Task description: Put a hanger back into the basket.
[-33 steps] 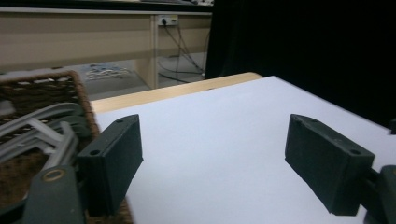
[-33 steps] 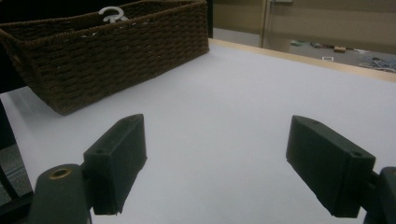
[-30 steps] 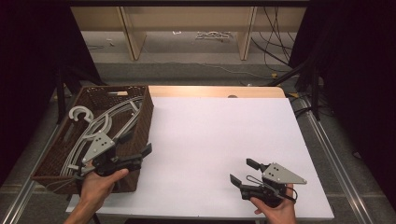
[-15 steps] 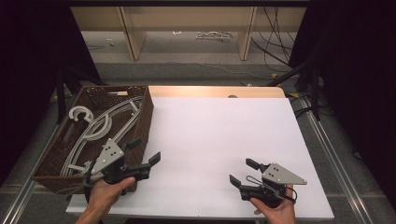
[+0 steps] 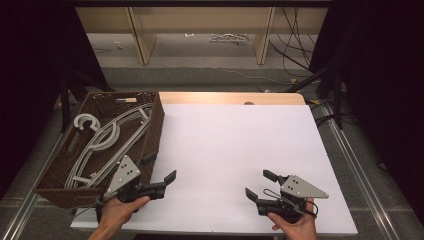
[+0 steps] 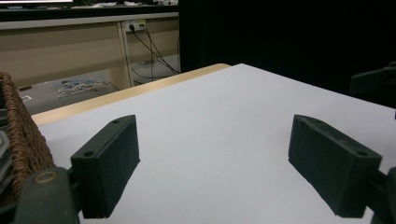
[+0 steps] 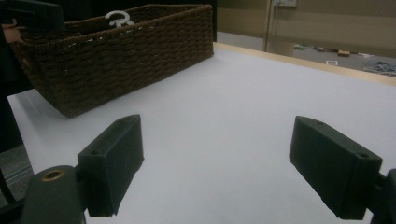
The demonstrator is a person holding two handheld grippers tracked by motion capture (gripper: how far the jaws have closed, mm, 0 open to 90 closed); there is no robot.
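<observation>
My left gripper is open and holds nothing, low over the white table just right of the basket's near corner. In the left gripper view its black jaws stand wide apart over bare tabletop. My right gripper is also open with nothing in it, near the table's front edge at the right and pointing left. A brown wicker basket at the table's left holds several white plastic hangers. The right gripper view shows the basket ahead, with a hanger hook poking above its rim.
A wooden strip runs along the table's far edge, with shelving and cables on the floor beyond. Metal rails flank the table. The basket's woven wall is close on the left in the left gripper view.
My left gripper has swung from the basket's near edge out to the right over the white table. The right gripper has stayed put.
</observation>
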